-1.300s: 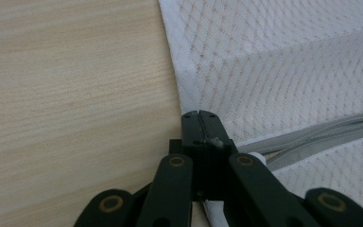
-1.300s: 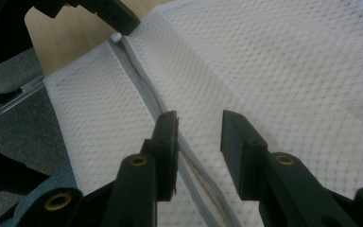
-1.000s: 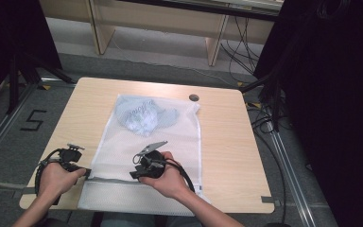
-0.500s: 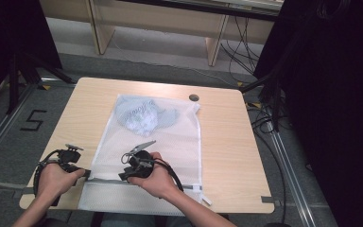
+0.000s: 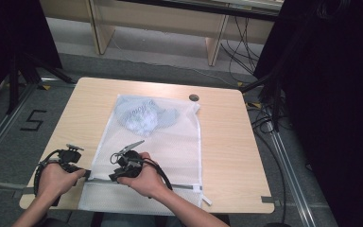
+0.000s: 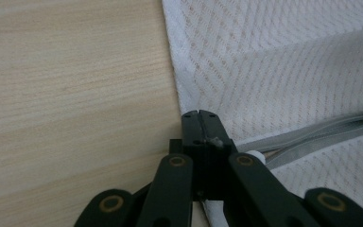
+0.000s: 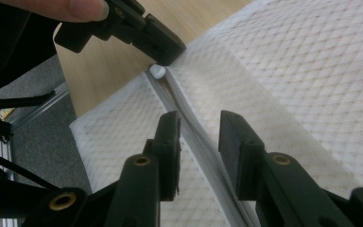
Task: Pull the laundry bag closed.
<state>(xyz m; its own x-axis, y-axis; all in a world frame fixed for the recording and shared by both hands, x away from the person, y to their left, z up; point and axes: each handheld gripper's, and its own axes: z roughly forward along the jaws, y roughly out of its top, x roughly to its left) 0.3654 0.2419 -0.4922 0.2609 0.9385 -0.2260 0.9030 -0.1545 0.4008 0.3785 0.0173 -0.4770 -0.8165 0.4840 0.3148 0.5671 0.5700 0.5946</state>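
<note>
Mesh bag (image 5: 160,142) zipper (image 7: 194,132) sits between right gripper (image 7: 198,125) closing jaws, ungrasped; left gripper (image 6: 199,127) clenches bag's 9 o'clock edge; pads may snag mesh, missing zipper.

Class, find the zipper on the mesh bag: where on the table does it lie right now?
In the high view the zipper runs across the near end of the mesh bag, by the table's near edge, between the left tool and the bag's right corner.

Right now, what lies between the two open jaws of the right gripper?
In the right gripper view, the grey zipper of the white mesh bag runs between the jaws of the right gripper. The pads do not press on it yet.
</note>
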